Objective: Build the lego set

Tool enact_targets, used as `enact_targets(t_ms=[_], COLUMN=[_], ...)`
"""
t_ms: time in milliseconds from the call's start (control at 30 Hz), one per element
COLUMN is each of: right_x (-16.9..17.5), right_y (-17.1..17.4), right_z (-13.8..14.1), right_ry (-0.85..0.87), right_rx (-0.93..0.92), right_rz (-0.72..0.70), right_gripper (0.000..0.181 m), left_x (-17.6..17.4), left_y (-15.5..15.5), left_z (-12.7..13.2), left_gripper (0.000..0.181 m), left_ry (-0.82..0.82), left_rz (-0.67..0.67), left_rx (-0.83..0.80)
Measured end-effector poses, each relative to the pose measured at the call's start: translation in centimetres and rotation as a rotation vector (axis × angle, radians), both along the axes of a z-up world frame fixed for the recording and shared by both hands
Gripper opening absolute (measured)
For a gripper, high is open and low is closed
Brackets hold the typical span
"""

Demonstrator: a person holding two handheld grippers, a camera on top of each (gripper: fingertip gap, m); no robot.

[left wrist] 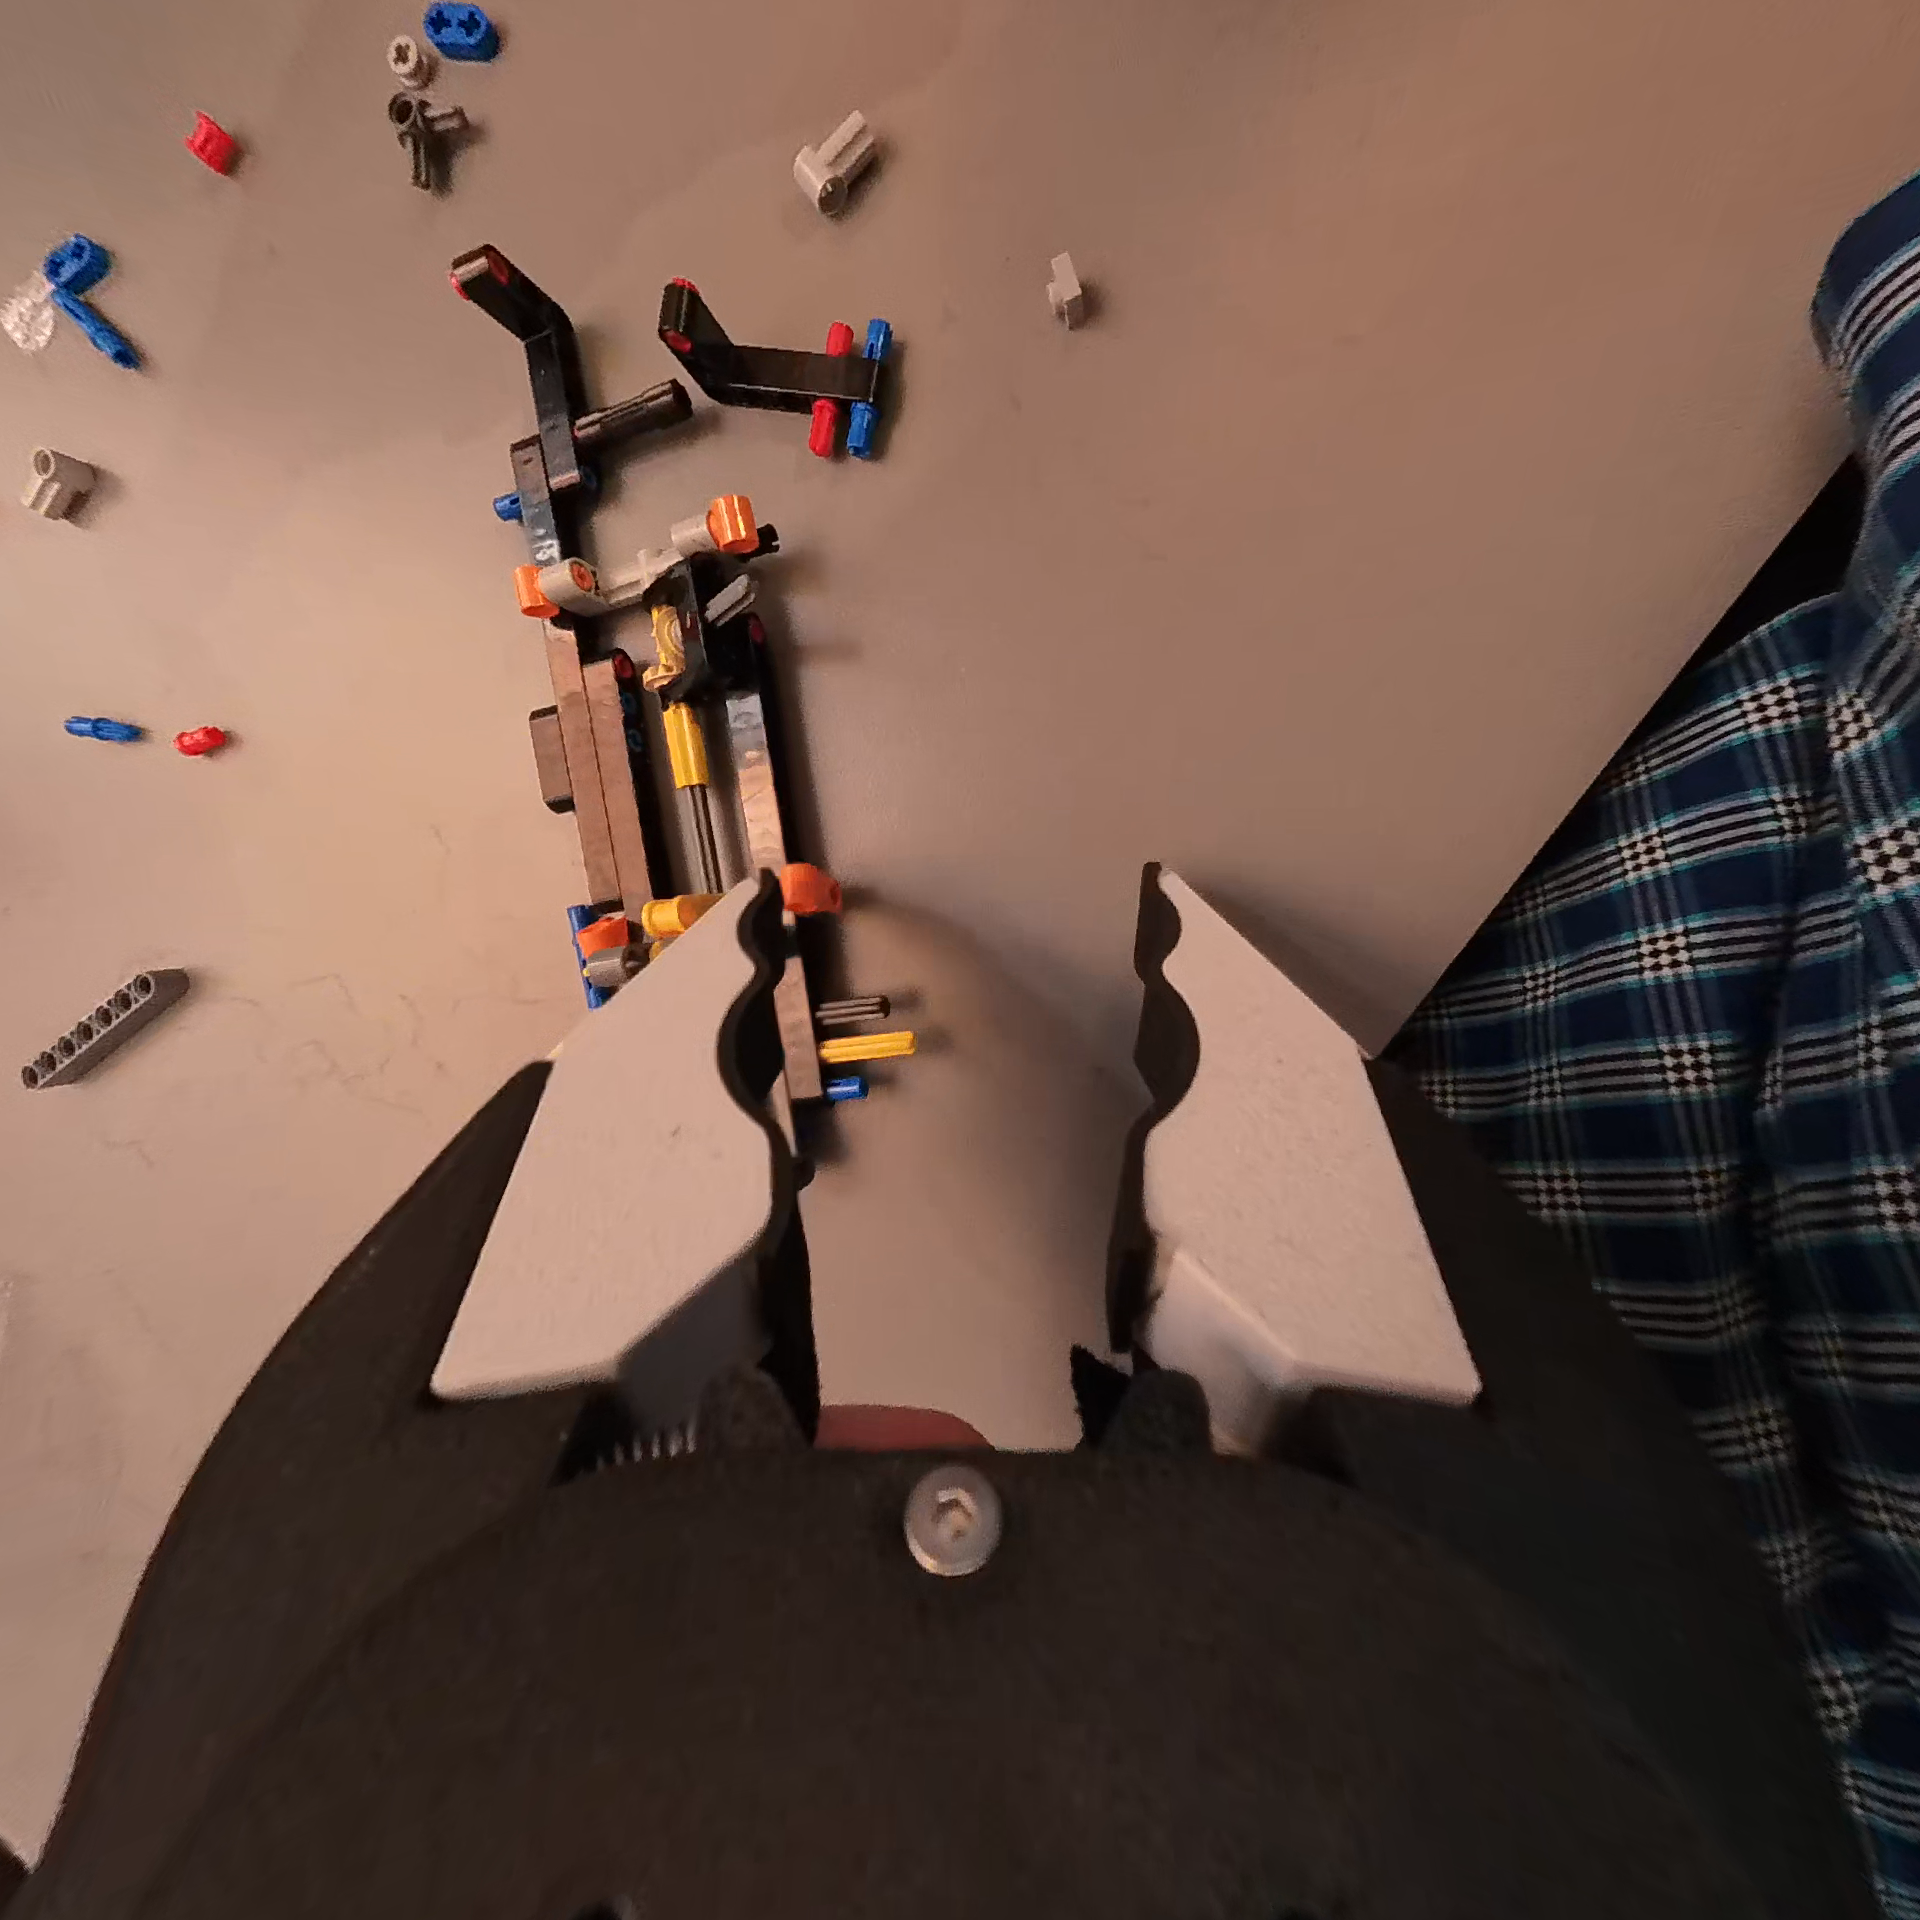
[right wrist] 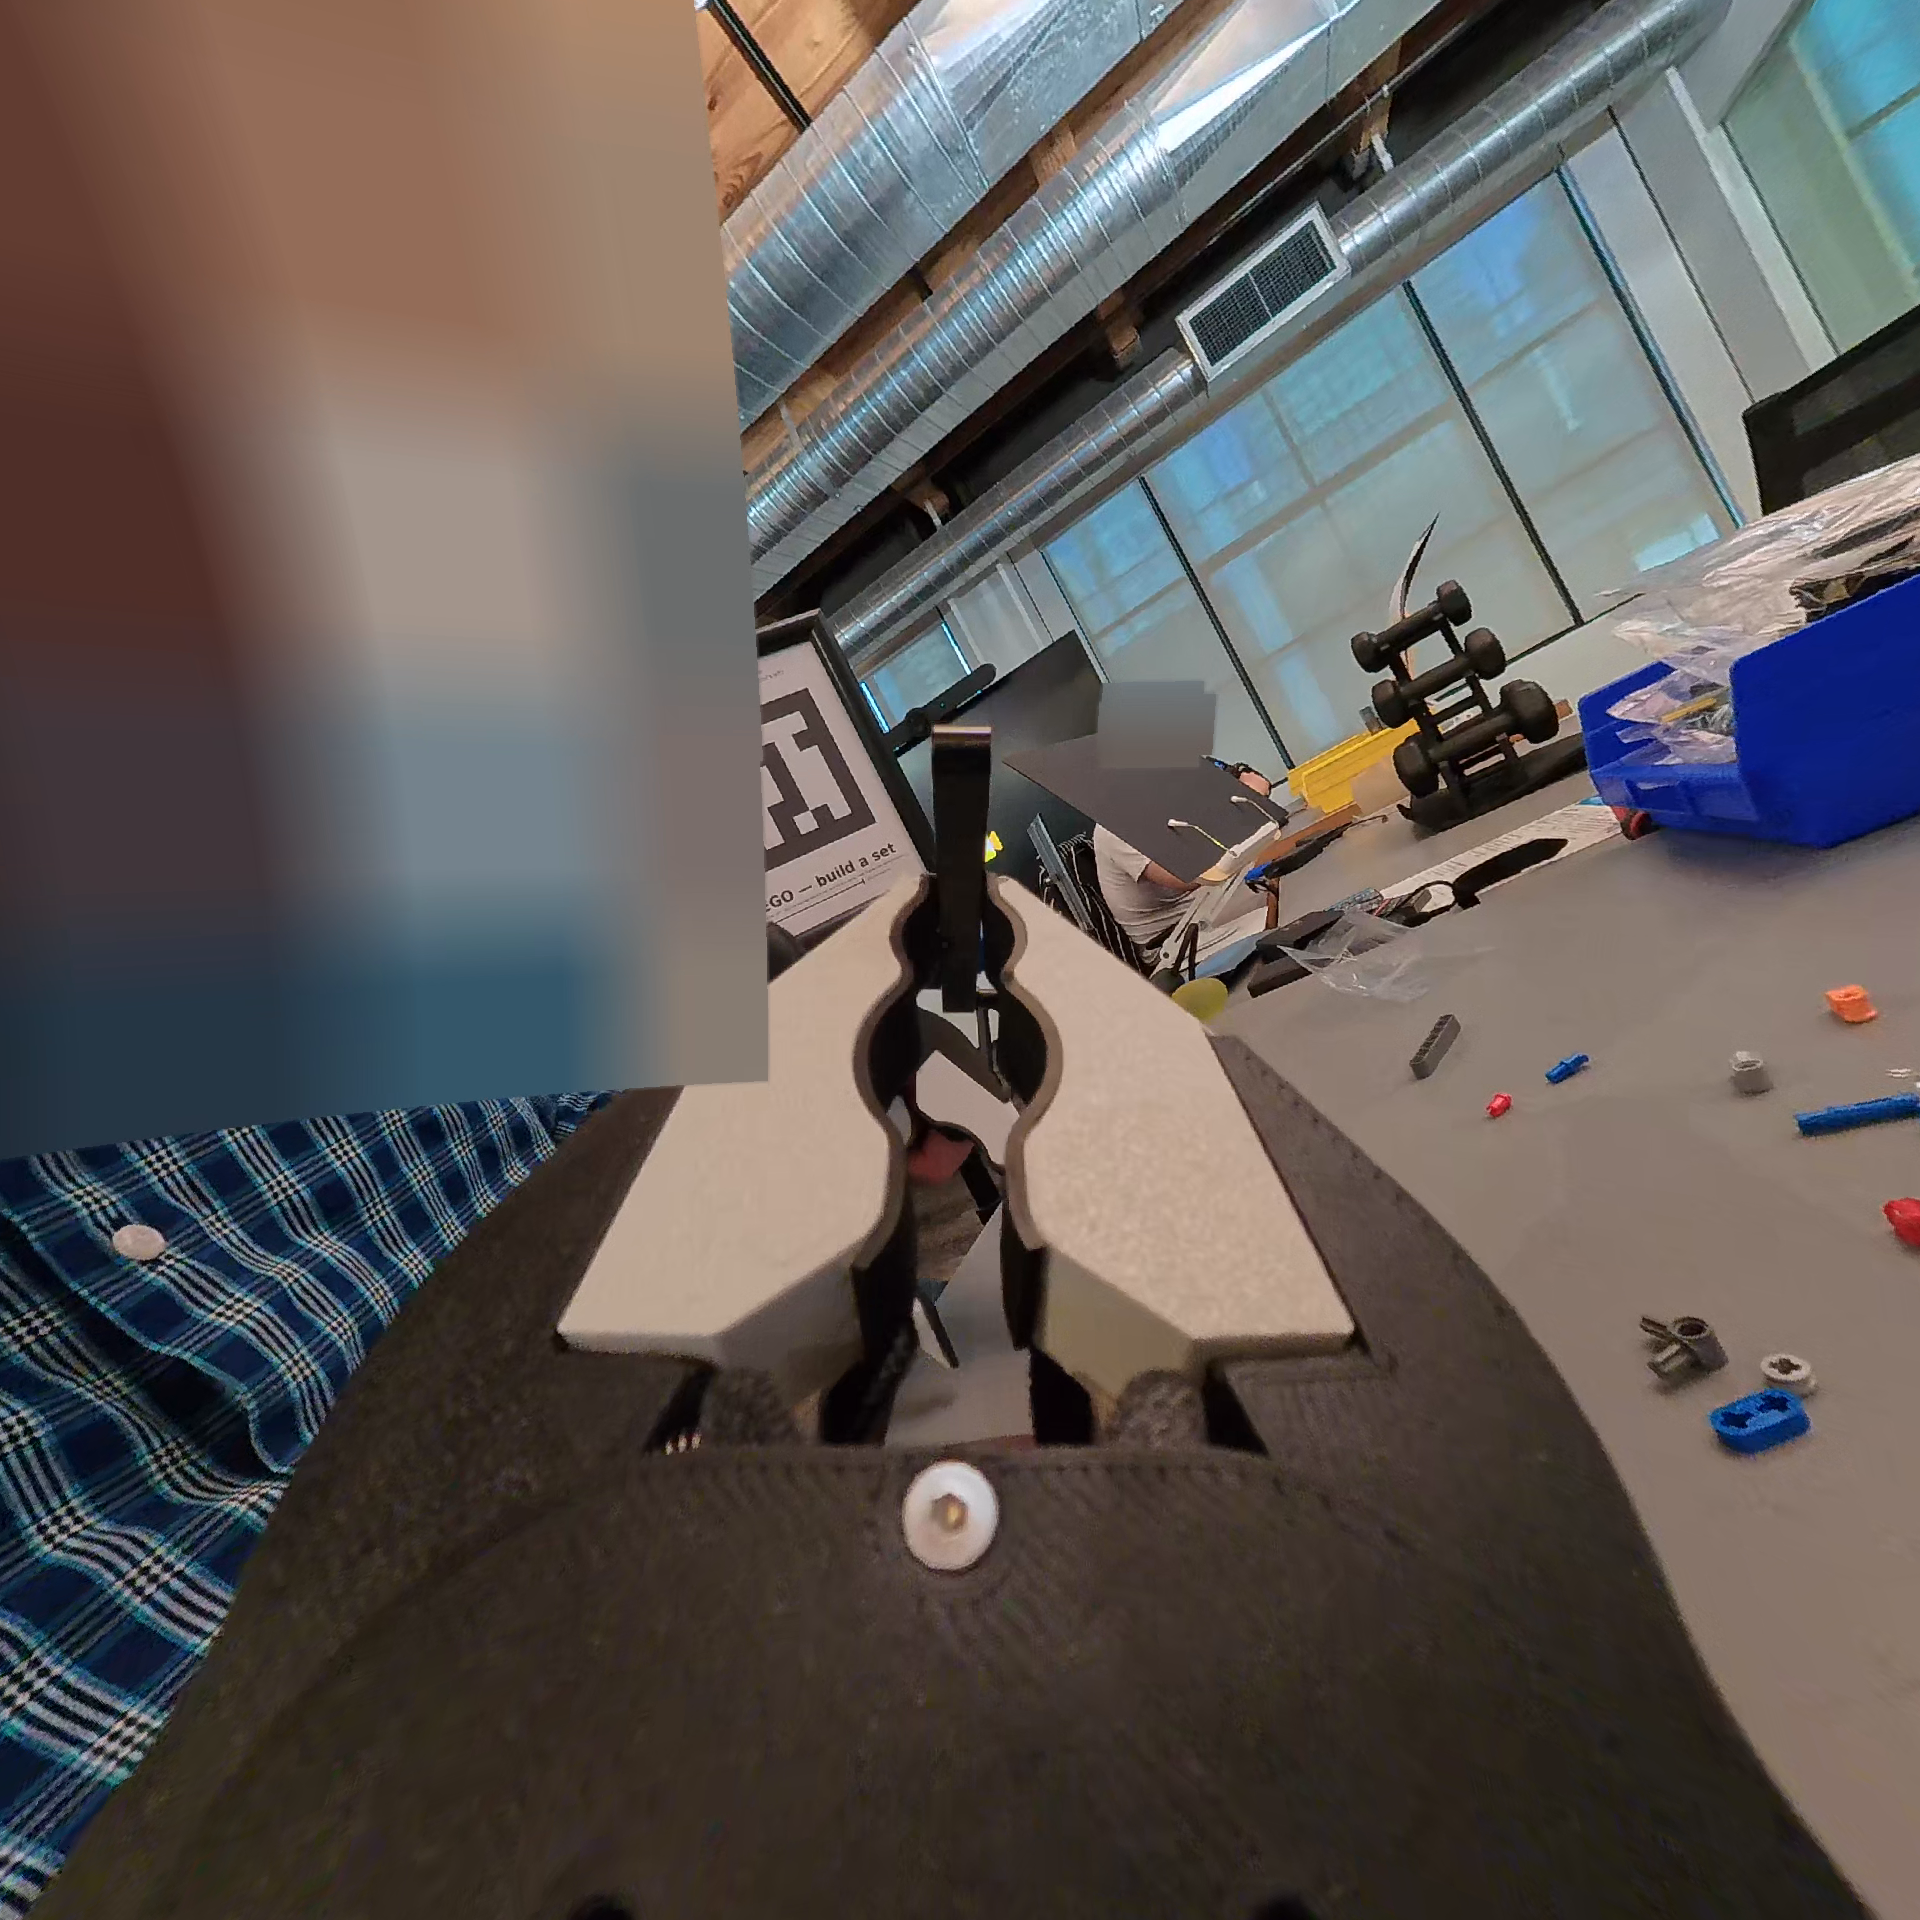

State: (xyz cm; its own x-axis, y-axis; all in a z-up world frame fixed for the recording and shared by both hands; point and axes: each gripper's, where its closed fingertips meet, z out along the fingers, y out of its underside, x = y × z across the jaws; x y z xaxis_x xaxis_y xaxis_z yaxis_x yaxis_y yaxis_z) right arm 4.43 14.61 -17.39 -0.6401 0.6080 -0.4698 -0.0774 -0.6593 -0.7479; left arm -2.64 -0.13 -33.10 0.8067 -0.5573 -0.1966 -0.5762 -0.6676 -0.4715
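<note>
Right claw (right wrist: 961,904) pinches a black beam (right wrist: 958,831) aloft; left claw (left wrist: 961,914) gapes empty over the build (left wrist: 665,727) mid-table (left wrist: 1247,520) — a thin grip, so the beam may twist when pressed.

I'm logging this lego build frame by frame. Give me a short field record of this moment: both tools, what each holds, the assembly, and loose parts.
left tool: open, empty, hovering over the grey tabletop
right tool: shut on a flat black lego beam, raised off the table, beam pointing up
assembly: long black-and-grey lego frame with orange and yellow connectors, lying flat, its near end beside the left tool's left finger
separate part: black angled beam with red and blue pins, beside the frame's far end
loose parts: grey holed beam, blue oval connector
</note>
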Motion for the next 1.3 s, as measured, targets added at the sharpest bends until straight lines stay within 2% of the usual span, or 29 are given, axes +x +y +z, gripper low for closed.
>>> enact_targets(t_ms=[133,233,433,600,800,833,1133,1300], right_x=[-0.4,-0.8,-1.1,-0.7,-0.2,-0.2,-0.3,-0.5], right_y=[-0.6,-2.5,-4.9,-5.9,-6.8,-6.9,-7.1,-7.2], right_z=[-0.5,-1.1,-0.8,-0.5,0.0,0.1,-0.2,-0.8], right_ry=[-0.032,-0.059,-0.031,-0.009,0.014,0.016,-0.002,-0.043], right_rx=[0.029,0.132,0.168,0.184,0.189,0.186,0.194,0.252], right_rz=[0.011,0.026,0.061,0.098,0.139,0.139,0.146,0.134], right_gripper=[0.005,0.005,0.005,0.005,0.006,0.006,0.007,0.011], left_x=[-0.5,-0.2,3.1,5.8,6.7,6.7,6.3,5.9], left_y=[0.5,1.7,4.7,6.2,6.7,6.7,6.3,5.7], left_z=[1.3,3.3,8.5,10.7,11.5,11.6,11.5,10.5], left_gripper=[0.065,0.058,0.053,0.052,0.017,0.017,0.016,0.016], left_ry=[0.004,-0.036,-0.262,-0.504,-0.640,-0.662,-0.610,-0.446], left_rz=[0.026,0.059,0.105,0.131,0.150,0.157,0.140,0.097], left_rx=[0.072,0.180,0.427,0.500,0.524,0.529,0.534,0.514])
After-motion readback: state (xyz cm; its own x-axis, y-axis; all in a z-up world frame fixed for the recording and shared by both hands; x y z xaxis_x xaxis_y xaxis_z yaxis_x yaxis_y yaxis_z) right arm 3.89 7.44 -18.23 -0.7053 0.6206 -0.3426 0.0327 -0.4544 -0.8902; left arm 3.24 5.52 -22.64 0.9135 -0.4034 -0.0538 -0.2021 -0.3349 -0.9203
